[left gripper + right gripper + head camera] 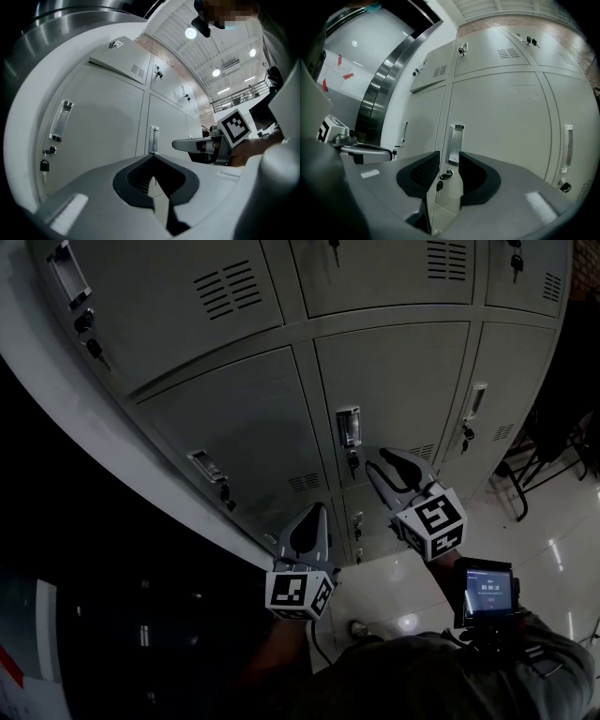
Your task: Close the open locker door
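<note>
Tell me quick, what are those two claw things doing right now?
Left gripper: closed, nothing in it.
Right gripper: open, holding nothing; a locker handle shows beyond the gap.

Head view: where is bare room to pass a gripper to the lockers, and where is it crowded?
Free: the bare door between left handle and middle handle; the floor between lockers and chair. Crowded: around the middle handle, where the right gripper hovers.

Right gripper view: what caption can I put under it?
Right gripper, jaws apart, aimed at a grey locker door with its handle.
</note>
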